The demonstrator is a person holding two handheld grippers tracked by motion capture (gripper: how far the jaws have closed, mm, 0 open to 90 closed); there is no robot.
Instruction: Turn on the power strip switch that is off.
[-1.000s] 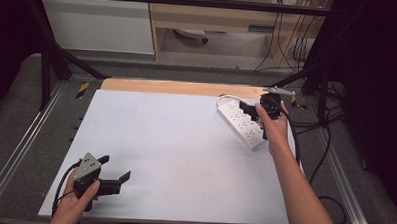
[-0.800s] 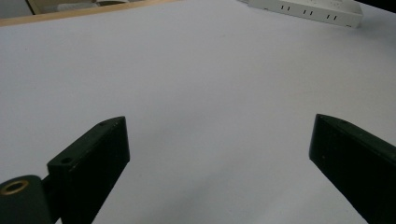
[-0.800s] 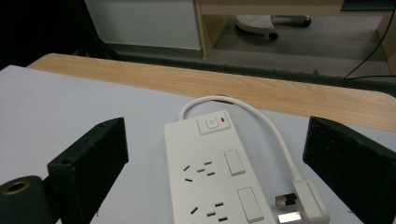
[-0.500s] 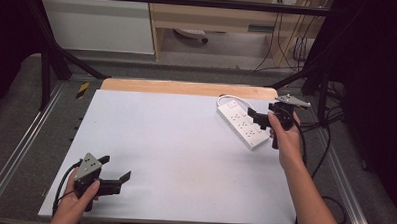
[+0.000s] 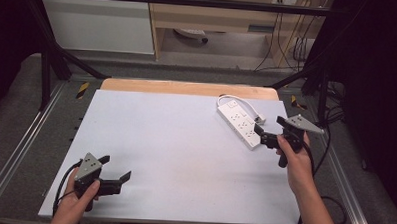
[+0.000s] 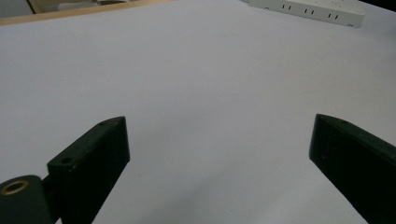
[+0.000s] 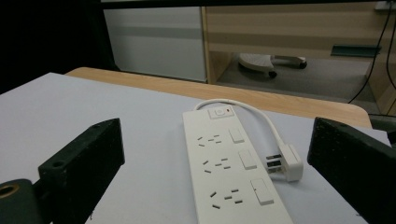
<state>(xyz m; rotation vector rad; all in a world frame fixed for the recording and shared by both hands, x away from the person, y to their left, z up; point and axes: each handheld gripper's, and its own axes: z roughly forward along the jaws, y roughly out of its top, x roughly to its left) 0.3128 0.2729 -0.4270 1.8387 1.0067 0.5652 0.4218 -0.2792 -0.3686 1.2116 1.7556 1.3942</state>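
Surface: we note a white table [image 5: 175,156] with a wooden strip along its far edge; shelving and cables stand behind it.
Power strip: the white power strip [image 5: 238,122] lies flat at about two o'clock on the table, its short cord looped round to a plug [image 5: 259,118] resting just beside it at its right.
Right gripper: the right gripper [image 5: 263,137] sits at the strip's near end, jaws spread wide and holding nothing; in its own view the power strip [image 7: 231,170] lies between the jaws, ahead of them.
Change: a second ago we saw this gripper over the strip's right side; it has since drawn back toward the person and off the strip.
Meaning: we judge the strip released or about to be re-approached from its near end.
Left gripper: the left gripper [image 5: 120,178] rests at seven o'clock, jaws apart and empty, well apart from the strip.
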